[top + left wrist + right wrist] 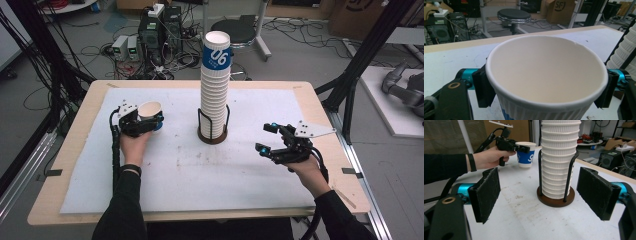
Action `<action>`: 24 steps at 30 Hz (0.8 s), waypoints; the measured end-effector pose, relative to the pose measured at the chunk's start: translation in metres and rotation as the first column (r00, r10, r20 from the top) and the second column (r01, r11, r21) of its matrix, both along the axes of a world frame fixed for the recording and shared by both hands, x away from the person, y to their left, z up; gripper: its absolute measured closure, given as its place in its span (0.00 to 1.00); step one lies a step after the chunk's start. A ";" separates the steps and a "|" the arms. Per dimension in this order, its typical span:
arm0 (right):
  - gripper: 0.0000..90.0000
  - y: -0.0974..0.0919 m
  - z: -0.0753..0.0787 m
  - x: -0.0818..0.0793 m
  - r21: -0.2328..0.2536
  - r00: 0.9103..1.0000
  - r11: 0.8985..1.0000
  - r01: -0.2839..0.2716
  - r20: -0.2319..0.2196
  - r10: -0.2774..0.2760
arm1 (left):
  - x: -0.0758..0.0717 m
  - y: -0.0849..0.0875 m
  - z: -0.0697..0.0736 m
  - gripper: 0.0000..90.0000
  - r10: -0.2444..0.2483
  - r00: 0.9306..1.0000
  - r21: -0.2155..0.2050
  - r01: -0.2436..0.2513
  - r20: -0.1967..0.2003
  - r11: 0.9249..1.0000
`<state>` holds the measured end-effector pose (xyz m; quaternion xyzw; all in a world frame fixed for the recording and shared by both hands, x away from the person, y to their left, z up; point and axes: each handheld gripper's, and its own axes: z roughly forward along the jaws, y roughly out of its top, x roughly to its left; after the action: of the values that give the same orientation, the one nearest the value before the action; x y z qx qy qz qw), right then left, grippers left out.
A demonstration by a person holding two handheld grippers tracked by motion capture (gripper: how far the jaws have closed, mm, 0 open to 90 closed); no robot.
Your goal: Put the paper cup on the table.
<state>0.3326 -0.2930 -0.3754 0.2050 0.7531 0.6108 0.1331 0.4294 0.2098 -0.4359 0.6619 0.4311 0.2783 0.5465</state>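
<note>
A tall stack of white ribbed paper cups stands in a black wire holder on a round brown base at the table's middle. My left gripper is shut on a single white paper cup with a blue band, held upright at the table's left, its mouth open and empty. My right gripper stands open at the right, jaws wide apart with nothing between them, facing the stack.
A white sheet covers the wooden table. Beyond the far edge stand a black stool, computer boxes and tangled cables on the floor. Black frame posts rise at the right.
</note>
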 end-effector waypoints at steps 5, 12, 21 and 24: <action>0.22 0.000 0.000 0.000 0.000 1.000 1.000 0.001 -0.001 -0.001 | 0.002 0.000 -0.003 0.24 -0.002 1.000 0.007 0.002 -0.021 1.000; 0.22 0.000 0.000 0.000 -0.002 1.000 1.000 0.001 -0.001 -0.001 | 0.001 -0.001 -0.003 0.22 -0.010 0.999 0.031 0.012 -0.037 0.999; 0.22 0.000 0.000 0.000 -0.001 1.000 1.000 0.002 0.006 -0.002 | -0.001 -0.006 -0.002 0.20 -0.029 0.997 0.061 0.033 -0.074 0.998; 0.22 -0.001 0.001 0.000 0.003 1.000 1.000 0.004 0.009 -0.004 | -0.002 -0.006 -0.001 0.20 -0.026 0.996 0.072 0.032 -0.083 0.997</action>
<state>0.3324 -0.2936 -0.3748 0.2040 0.7513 0.6125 0.1374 0.4272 0.2037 -0.4372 0.6986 0.4331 0.2585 0.5075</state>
